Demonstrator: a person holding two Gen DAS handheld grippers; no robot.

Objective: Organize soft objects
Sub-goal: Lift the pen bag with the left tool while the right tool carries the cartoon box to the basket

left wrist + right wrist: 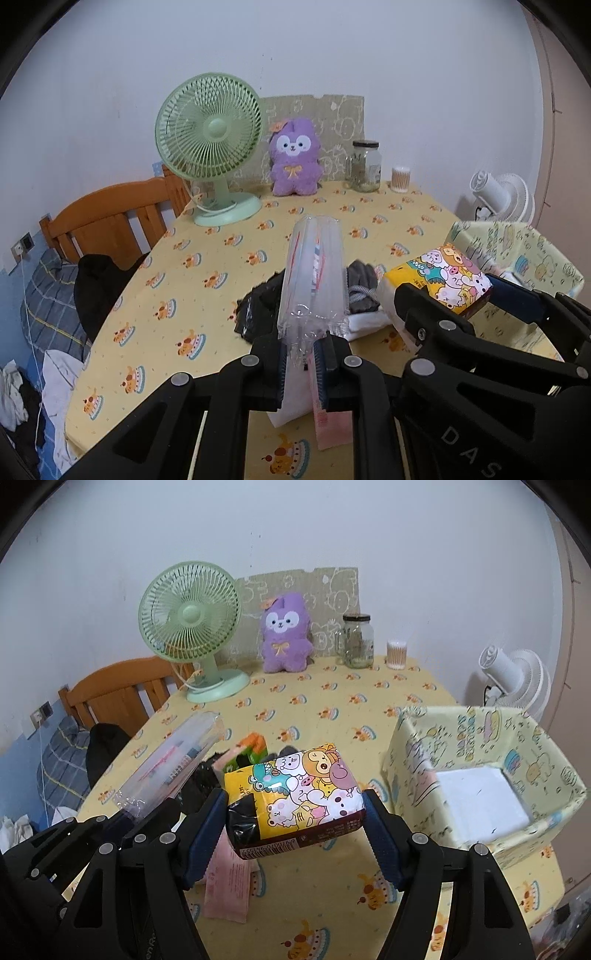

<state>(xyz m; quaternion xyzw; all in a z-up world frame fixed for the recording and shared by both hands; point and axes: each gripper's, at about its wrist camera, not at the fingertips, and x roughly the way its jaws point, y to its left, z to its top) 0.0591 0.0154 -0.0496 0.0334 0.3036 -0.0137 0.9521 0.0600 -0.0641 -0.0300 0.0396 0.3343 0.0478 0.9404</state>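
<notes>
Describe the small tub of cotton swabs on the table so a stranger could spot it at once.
Find the yellow-clothed table and follow its far edge along the wall, past the green fan and purple plush toy. Right of the plush stands a glass jar with a dark lid; the cotton swab tub stands just right of that. It is the shortest item in the row, a clear cylinder packed with upright swabs.

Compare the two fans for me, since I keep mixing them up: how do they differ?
The green fan stands on the table, grille facing the camera; the white fan sits off the table's far right edge, turned away. The green fan's base shows; the white fan's is hidden. Both have round grilles.
</notes>
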